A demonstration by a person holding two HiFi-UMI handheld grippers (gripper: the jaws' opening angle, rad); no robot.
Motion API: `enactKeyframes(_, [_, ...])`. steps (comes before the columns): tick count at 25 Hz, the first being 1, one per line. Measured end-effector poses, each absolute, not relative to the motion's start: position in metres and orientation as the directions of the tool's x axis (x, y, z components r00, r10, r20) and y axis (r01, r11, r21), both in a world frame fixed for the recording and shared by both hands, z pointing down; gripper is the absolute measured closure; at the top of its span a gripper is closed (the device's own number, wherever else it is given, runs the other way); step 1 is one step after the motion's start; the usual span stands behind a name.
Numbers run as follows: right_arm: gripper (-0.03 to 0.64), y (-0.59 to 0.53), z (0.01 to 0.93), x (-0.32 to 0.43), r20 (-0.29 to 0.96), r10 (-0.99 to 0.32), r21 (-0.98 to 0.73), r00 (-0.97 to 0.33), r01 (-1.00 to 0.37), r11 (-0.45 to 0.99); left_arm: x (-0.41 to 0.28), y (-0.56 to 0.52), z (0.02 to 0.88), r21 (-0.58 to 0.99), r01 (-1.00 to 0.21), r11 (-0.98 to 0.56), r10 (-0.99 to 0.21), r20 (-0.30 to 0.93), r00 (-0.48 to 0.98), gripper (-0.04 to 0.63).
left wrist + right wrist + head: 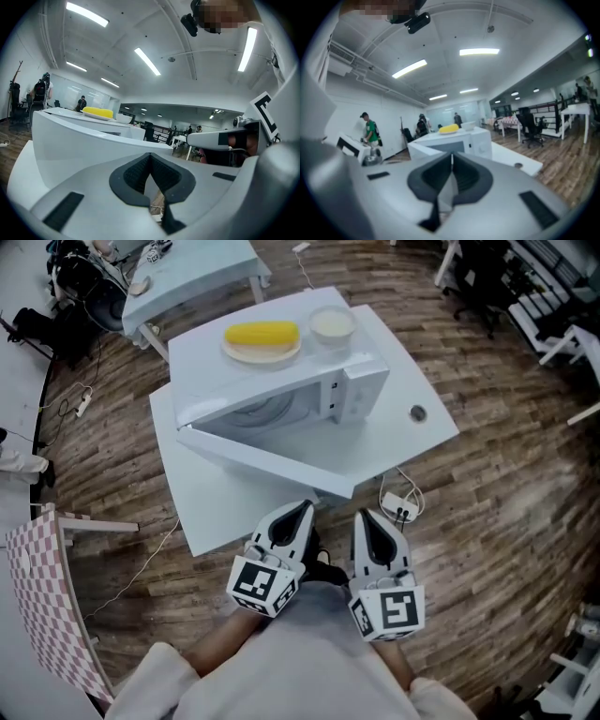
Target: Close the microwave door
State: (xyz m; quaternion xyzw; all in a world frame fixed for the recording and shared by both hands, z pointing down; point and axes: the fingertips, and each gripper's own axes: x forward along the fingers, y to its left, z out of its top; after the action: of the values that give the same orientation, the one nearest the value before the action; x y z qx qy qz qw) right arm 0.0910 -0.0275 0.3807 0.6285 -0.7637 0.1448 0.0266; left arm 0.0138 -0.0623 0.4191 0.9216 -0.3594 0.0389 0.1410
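A white microwave (361, 390) stands on a white table (216, 502). Its door (281, 456) hangs wide open, swung out toward me from a hinge at the left. On top sit a plate with a yellow corn cob (262, 335) and a white bowl (332, 324). Both grippers are held close to my body, short of the table's front edge. My left gripper (305, 512) (150, 157) is shut and holds nothing, and so is my right gripper (367, 518) (451, 157). The left gripper view shows the door (93, 140) close ahead. In the right gripper view the microwave (459, 140) is farther off.
A white power adapter with a cable (398, 505) lies on the wooden floor by the table's near corner. The tabletop has a round cable hole (417, 412). A checkered chair (42, 596) stands at my left, a second table (187, 268) behind, office chairs (487, 277) at the back right.
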Motion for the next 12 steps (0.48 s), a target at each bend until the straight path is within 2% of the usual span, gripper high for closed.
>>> enactKeyframes(12, [0.594,-0.065,0.374,0.097,0.209,-0.96,-0.186,-0.184,-0.972,0.146,0.016,-0.093,0.422,0.264,-0.643,-0.719,-0.616,0.185,0.766,0.584])
